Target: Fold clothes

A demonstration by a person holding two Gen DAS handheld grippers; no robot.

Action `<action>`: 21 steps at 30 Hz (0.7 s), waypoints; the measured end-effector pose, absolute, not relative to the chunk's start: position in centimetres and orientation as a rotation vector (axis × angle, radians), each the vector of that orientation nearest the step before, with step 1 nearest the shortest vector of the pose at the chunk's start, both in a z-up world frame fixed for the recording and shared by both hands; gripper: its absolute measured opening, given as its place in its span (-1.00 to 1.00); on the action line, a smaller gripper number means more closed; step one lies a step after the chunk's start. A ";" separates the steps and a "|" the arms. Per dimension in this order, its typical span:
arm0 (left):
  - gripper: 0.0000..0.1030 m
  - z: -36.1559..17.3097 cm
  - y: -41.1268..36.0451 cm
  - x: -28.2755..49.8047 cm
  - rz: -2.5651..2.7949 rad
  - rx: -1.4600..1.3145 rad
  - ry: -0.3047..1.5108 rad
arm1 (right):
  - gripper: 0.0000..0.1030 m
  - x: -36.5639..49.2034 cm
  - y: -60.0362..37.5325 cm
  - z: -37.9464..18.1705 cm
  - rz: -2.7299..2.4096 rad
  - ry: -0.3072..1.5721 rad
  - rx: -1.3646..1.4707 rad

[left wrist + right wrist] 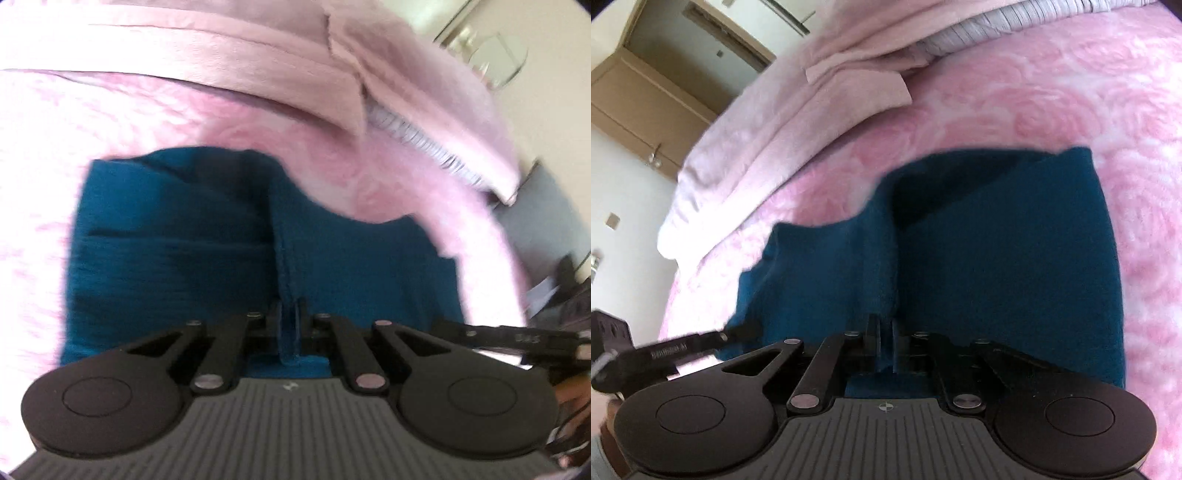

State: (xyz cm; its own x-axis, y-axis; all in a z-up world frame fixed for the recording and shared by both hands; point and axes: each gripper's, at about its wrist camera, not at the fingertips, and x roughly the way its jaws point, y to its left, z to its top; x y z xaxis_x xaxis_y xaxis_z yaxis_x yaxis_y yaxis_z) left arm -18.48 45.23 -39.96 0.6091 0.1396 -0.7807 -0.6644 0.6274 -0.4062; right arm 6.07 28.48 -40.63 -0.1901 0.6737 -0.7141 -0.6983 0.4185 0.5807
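Observation:
A teal blue garment lies on a pink fluffy bedspread. My left gripper is shut on a hemmed edge of it, and the cloth runs up from between the jaws as a ridge. In the right wrist view the same garment hangs and spreads ahead. My right gripper is shut on another edge of it, with a fold rising from the jaws. Each gripper shows at the side of the other's view: the right one and the left one.
A folded pale pink blanket lies at the far side of the bedspread, over a striped pillow. Beyond the bed edge are a cream wall, wooden cabinet doors and dark furniture.

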 end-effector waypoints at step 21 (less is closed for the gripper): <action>-0.78 -39.7 40.7 -17.1 0.514 -0.511 0.831 | -0.88 0.5 29.1 -41.2 1.231 1.001 -0.390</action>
